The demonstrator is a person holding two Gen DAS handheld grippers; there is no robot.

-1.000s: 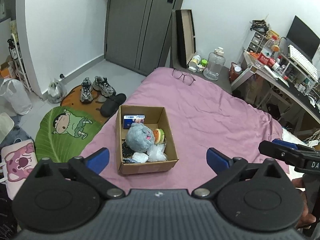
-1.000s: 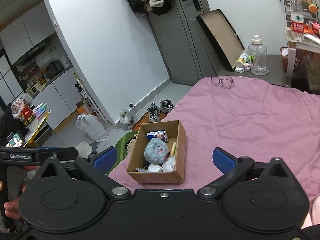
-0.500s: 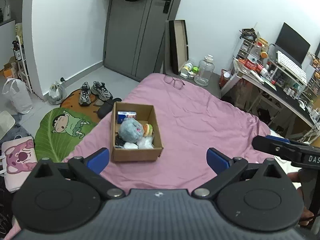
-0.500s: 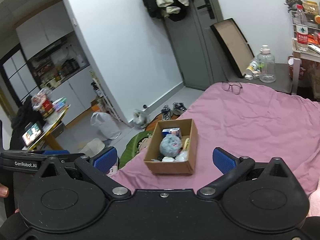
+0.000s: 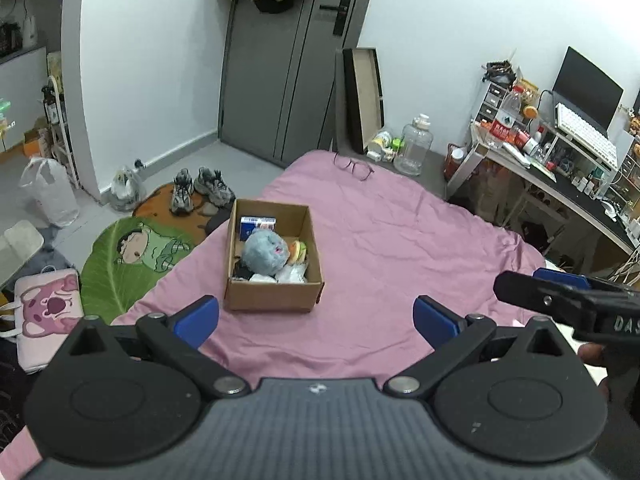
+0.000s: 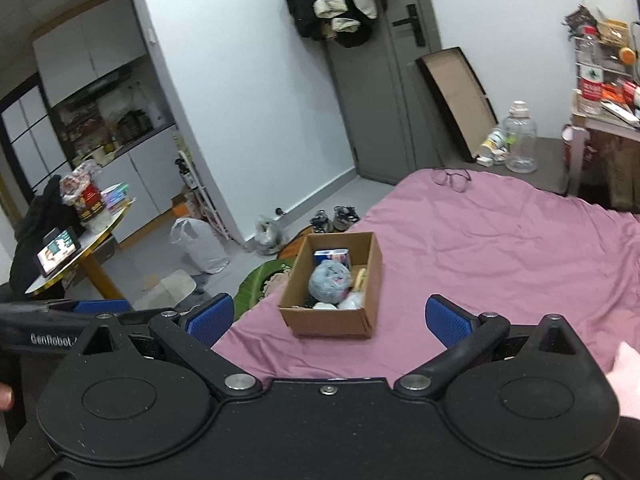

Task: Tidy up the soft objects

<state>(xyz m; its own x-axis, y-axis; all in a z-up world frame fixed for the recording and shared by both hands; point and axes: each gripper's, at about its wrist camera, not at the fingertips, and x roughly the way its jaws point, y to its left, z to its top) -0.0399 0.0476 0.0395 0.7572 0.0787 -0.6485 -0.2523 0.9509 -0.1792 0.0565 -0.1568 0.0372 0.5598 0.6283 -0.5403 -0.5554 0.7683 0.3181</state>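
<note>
A cardboard box (image 5: 276,298) sits on the pink bed cover (image 5: 400,248) near its left edge. It holds a grey-blue plush ball (image 5: 266,252), a small burger toy (image 5: 298,252), a blue packet (image 5: 258,225) and white soft items (image 5: 292,274). My left gripper (image 5: 316,320) is open and empty, well short of the box. My right gripper (image 6: 328,318) is open and empty, also short of the box (image 6: 332,322), in which the plush ball (image 6: 330,282) shows.
Glasses (image 5: 354,168) lie at the bed's far end. Shoes (image 5: 200,190) and a green cartoon mat (image 5: 132,256) are on the floor left of the bed. A cluttered desk (image 5: 560,176) stands at the right. A grey door (image 5: 288,60) is behind.
Both grippers have pulled back and up from the box, so it looks smaller and farther. Both stay open and empty.
</note>
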